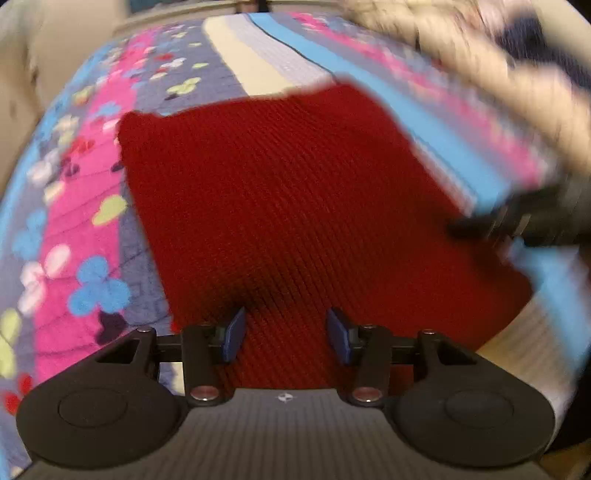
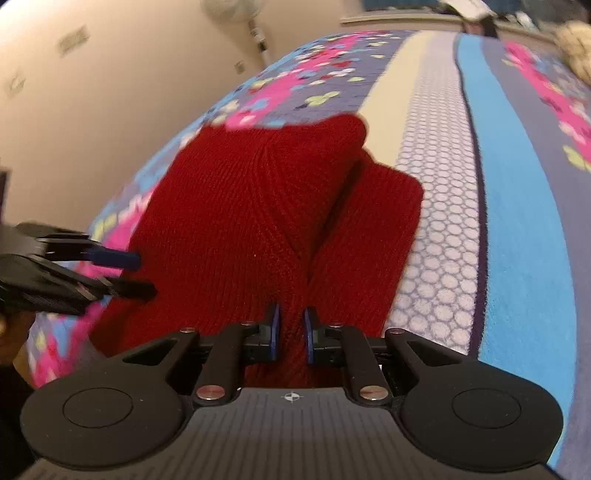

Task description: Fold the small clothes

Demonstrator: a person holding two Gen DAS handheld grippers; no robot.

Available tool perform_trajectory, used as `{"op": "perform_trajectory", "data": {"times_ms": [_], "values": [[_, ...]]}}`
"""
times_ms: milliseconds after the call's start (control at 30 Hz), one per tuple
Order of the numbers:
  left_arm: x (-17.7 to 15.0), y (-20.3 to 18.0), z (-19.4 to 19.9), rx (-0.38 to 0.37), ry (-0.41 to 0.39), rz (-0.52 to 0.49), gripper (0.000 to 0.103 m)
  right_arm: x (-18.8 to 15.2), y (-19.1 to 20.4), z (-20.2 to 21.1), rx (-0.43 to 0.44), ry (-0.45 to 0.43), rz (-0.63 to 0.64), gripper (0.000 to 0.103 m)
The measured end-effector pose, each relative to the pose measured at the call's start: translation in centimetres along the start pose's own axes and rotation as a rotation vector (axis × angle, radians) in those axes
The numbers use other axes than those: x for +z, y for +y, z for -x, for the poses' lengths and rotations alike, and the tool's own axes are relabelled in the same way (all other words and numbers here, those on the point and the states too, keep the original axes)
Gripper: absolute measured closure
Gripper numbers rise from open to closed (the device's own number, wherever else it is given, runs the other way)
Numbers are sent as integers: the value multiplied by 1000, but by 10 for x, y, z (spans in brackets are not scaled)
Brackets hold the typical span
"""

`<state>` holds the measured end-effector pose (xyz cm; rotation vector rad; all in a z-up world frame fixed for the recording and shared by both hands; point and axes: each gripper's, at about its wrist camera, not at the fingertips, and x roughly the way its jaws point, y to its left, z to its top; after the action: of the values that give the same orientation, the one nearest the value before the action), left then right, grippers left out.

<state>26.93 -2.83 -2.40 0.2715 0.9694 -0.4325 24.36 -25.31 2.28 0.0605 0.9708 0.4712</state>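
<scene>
Peering through blur that smears the bed's (image 1: 92,206) far edge, we see the right tongs (image 2: 291,332) pinching a red knit (image 2: 240,221) fold, the left tongs (image 1: 286,334) parted above it.

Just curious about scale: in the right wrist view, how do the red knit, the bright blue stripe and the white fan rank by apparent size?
1. red knit
2. bright blue stripe, though nearness makes these two unsure
3. white fan, far off and cropped
</scene>
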Motion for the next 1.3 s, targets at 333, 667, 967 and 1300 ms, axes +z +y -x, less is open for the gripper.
{"op": "perform_trajectory", "data": {"times_ms": [333,667,967,1300], "values": [[-24,-29,111,145,-264,163,0,-22,59,110,-190,-301,38,21],[-82,-71,180,253,-340,372,1,-81,79,156,-262,-380,-87,14],[-90,-64,156,257,-234,466,1,-84,107,127,-321,-314,44,12],[-83,-67,140,198,-220,430,1,-78,113,109,-309,-257,55,11]]}}
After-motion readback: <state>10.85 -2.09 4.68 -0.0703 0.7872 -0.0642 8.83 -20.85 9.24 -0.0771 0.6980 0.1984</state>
